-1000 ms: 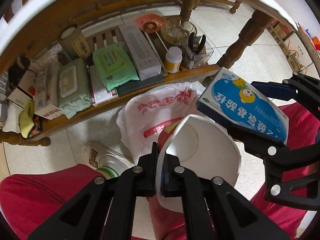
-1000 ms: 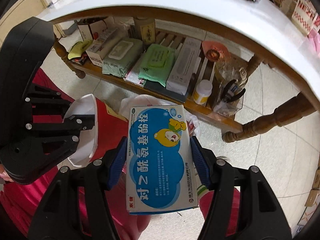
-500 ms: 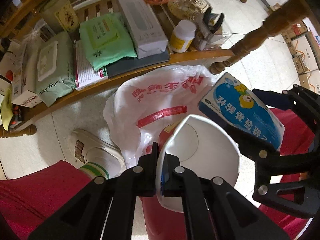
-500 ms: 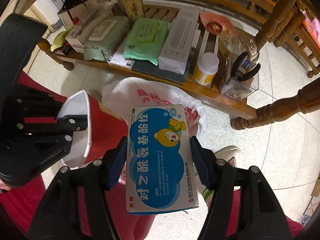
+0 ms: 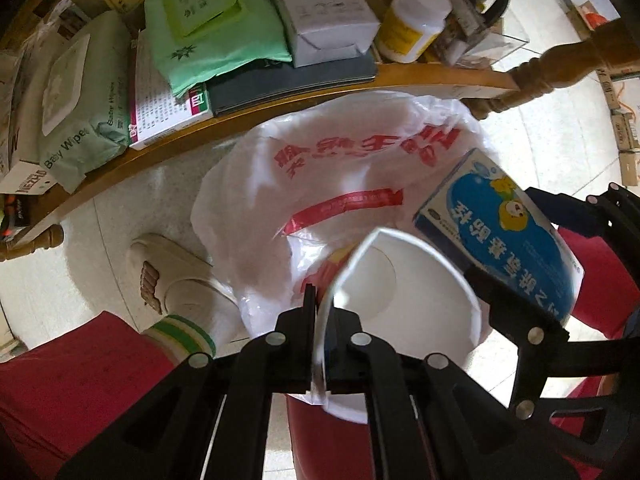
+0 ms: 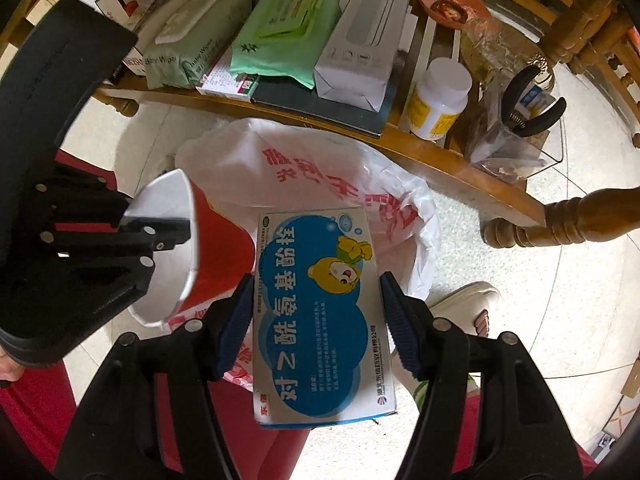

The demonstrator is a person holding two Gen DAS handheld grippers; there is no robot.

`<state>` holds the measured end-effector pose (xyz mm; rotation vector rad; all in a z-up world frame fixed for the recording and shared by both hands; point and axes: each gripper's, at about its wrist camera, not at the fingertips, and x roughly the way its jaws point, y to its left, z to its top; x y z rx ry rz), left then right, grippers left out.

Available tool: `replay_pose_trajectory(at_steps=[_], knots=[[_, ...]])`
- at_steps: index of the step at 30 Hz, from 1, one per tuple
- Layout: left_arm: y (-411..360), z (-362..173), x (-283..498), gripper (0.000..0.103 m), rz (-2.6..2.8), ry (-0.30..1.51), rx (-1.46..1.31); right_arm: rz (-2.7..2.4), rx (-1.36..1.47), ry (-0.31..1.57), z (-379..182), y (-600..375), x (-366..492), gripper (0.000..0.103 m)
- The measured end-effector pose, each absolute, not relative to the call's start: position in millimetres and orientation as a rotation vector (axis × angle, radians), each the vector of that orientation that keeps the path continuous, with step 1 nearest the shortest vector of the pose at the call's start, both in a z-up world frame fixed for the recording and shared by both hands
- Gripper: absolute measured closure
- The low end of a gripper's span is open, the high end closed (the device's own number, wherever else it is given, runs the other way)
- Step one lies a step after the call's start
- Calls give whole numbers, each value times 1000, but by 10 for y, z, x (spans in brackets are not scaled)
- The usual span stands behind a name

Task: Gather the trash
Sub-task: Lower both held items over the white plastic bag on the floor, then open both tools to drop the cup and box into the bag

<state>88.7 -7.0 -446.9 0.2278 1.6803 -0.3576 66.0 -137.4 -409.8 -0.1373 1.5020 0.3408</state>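
Note:
My left gripper (image 5: 320,300) is shut on the rim of a red paper cup with a white inside (image 5: 404,300), held over a white plastic bag with red print (image 5: 320,184) on the floor. My right gripper (image 6: 316,288) is shut on a blue and white medicine box with a cartoon bear (image 6: 320,312), just right of the cup and above the bag's mouth (image 6: 320,176). The cup (image 6: 212,248) and the left gripper (image 6: 172,236) show at the left of the right wrist view. The box also shows in the left wrist view (image 5: 508,236).
A low wooden shelf (image 5: 280,108) behind the bag holds wipes packs (image 5: 80,100), a green pack (image 5: 208,28), a white box (image 5: 320,8) and a pill bottle (image 5: 416,20). A turned table leg (image 6: 560,224) stands at right. My red-trousered legs (image 5: 80,380) and slippered feet (image 5: 168,276) flank the bag.
Both grippers have moved down and forward with the cup and box, from beneath the table edge to just over the bag. The bag fills more of both views.

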Motion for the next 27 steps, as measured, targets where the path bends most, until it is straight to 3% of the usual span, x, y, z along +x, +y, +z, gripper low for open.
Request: replay_pose_trajectory(at_steps=[1, 2, 3, 5, 20, 27], knots=[[-59, -4485, 904, 89, -354, 1690, 228, 337, -146, 1502, -4118, -1379, 674, 32], [-48, -4501, 922, 71, -340, 1699, 234, 332, -149, 1498, -4120, -1380, 677, 24], [-36, -4505, 934, 56, -324, 1695, 247, 331, -147, 1494, -4119, -1382, 680, 23], [-19, -4499, 948, 50, -314, 1680, 260, 330, -142, 1499, -4134, -1397, 690, 23], [4, -4365, 925, 46, -304, 1645, 260, 336, -132, 1482, -4049, -1402, 672, 23], [46, -4118, 845, 37, -304, 1592, 277, 330, -108, 1438, -3785, -1408, 582, 23]])
